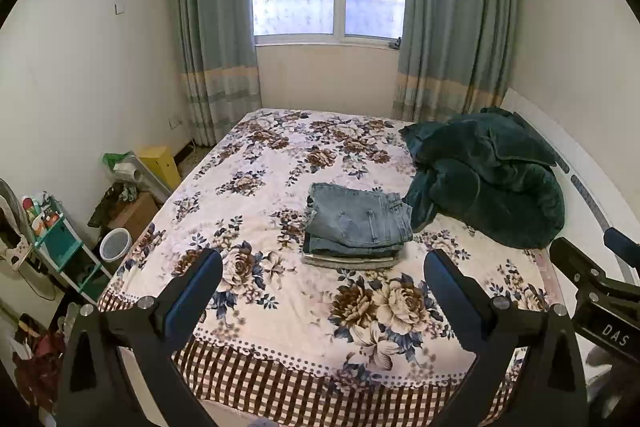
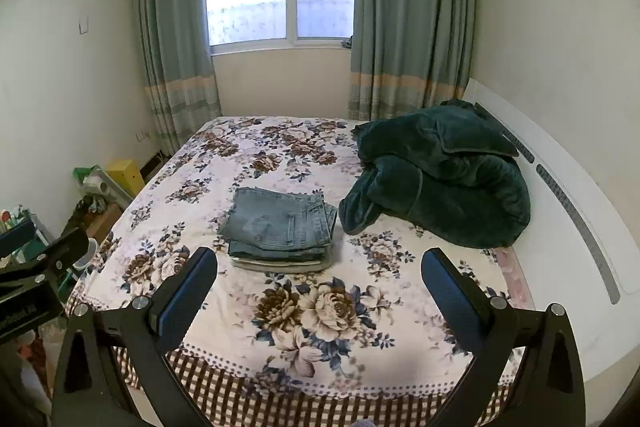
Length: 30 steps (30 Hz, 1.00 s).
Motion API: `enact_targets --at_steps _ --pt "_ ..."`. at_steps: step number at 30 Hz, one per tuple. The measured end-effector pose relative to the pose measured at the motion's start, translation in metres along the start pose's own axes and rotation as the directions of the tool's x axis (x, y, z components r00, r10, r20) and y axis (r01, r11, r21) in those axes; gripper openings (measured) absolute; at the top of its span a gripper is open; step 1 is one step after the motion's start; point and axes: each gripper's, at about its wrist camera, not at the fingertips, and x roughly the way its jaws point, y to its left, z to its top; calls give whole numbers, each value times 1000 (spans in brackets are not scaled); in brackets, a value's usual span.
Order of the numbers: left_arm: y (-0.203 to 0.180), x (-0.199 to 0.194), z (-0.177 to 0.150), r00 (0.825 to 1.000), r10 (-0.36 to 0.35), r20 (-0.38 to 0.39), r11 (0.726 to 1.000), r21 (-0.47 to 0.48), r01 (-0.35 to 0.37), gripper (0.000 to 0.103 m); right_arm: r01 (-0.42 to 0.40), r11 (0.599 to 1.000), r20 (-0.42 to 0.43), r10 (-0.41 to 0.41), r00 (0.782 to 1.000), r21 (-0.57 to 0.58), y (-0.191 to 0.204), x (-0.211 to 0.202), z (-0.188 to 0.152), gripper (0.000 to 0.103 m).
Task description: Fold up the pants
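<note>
A pair of blue jeans [image 1: 357, 217] lies folded into a compact stack in the middle of the floral bed [image 1: 280, 163], on top of another folded light garment [image 1: 352, 262]. The jeans also show in the right wrist view [image 2: 280, 223]. My left gripper [image 1: 323, 269] is open and empty, held back near the foot of the bed, well short of the stack. My right gripper [image 2: 319, 267] is open and empty too, at about the same distance. The right gripper's body shows at the right edge of the left wrist view [image 1: 600, 283].
A dark green blanket [image 1: 488, 175] is heaped on the bed's right side next to the jeans, against the white headboard [image 2: 568, 195]. Left of the bed stand a shelf [image 1: 60, 243], a bucket [image 1: 115, 245], boxes [image 1: 160, 165] and clutter. Curtains and window are behind.
</note>
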Motion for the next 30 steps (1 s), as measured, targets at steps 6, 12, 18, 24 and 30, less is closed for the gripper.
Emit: enact_targets --at_steps 6,12,18,24,30 --pt "-1 -2 0 1000 5 4 1000 4 -5 103 -6 1000 -12 6 1000 -4 0 3 2 103" --pt "-2 -8 1 1000 7 10 1000 7 -7 103 -19 1000 -20 19 1000 3 1 2 2 103" --pt "-3 -8 0 1000 9 11 1000 4 -9 103 -25 1000 -21 25 999 2 4 1 3 103" --pt "-3 -7 1 1000 3 10 1000 5 -3 103 -28 1000 -22 28 999 1 7 3 3 103" --pt "-4 -10 3 1000 8 14 1000 7 -8 103 -30 1000 -24 30 999 4 6 2 2 103"
